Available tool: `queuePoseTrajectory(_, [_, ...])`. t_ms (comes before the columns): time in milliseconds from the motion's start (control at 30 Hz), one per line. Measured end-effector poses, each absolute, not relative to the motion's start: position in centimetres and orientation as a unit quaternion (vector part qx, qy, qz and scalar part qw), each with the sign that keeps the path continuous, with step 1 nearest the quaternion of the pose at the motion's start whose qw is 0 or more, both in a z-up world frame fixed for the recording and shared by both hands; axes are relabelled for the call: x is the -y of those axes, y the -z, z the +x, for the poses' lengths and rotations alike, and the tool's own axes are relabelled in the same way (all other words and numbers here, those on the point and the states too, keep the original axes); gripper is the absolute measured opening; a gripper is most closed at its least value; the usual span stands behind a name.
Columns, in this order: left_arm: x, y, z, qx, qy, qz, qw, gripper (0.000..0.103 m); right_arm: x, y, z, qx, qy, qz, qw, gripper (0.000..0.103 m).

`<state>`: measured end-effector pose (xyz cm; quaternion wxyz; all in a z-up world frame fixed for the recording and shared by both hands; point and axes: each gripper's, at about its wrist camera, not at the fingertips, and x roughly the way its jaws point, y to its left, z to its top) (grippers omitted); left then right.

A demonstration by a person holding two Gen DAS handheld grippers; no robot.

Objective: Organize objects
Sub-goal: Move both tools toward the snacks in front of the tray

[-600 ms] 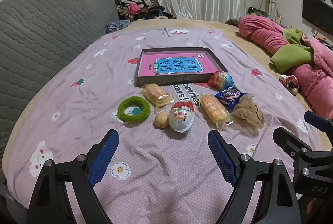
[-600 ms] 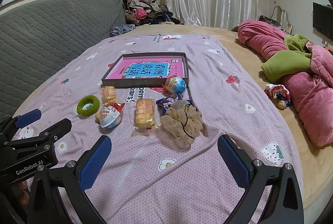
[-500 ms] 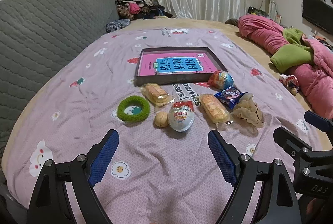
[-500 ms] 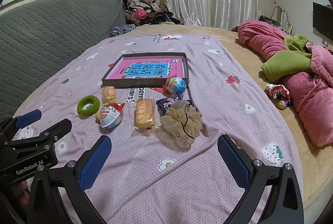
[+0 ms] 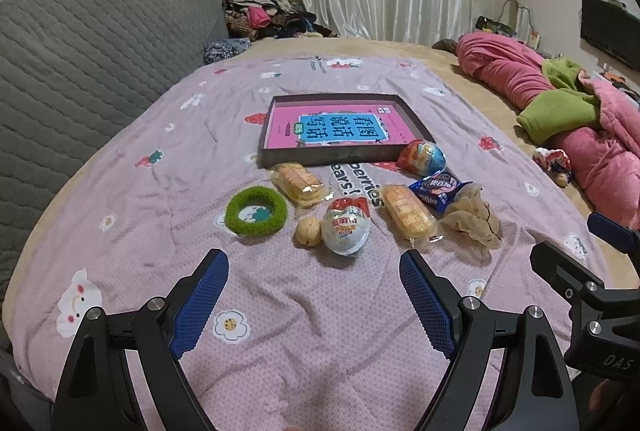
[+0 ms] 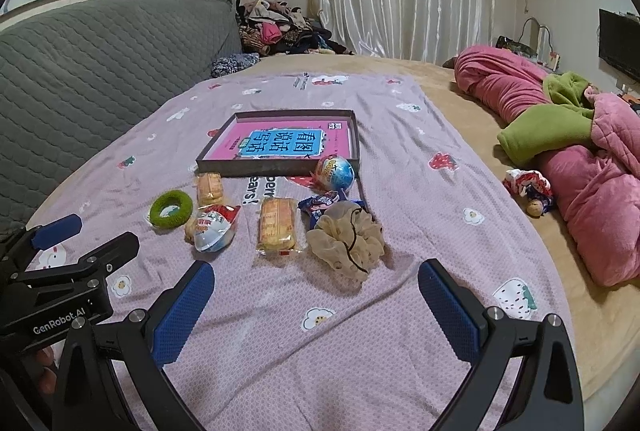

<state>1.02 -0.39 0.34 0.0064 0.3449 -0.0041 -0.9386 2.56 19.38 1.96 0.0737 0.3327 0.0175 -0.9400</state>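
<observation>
Nothing had shifted against the frame a half second earlier: we saw every item in the same spot and both tools unmoved.

The left gripper (image 5: 314, 273) hung at the bottom of its view with jaws spread wide and nothing between them. Just above it, at centre frame, lay the white foil-wrapped egg (image 5: 346, 229) with a small walnut (image 5: 308, 231) touching its left side, and the fuzzy green ring (image 5: 256, 210) further left. Two clear-wrapped wafer packs (image 5: 407, 210) sat either side of the egg, one up and left, one to the right. The crumpled beige scrunchie (image 5: 472, 221) lay right of centre, against the blue snack packet (image 5: 439, 189).

The right gripper (image 6: 316, 289) was likewise fully spread and empty, low in its frame, with the scrunchie (image 6: 346, 239) directly above the gap. A blue and red foil egg (image 6: 335, 173) rested against the near right corner of the shallow dark tray (image 6: 276, 167), which held a glossy pink book (image 6: 280, 145). All lay on a lilac printed sheet (image 6: 280, 331), softly wrinkled.
</observation>
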Motion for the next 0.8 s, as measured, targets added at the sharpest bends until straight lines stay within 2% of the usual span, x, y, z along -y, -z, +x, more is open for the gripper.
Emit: queuePoseTrajectory(800, [-1.9,-0.5,0.3,0.021,0.943,0.331,-0.021,0.088,-21.9,-2.3,1.6,-0.013,0.943,0.324,0.074,0.103])
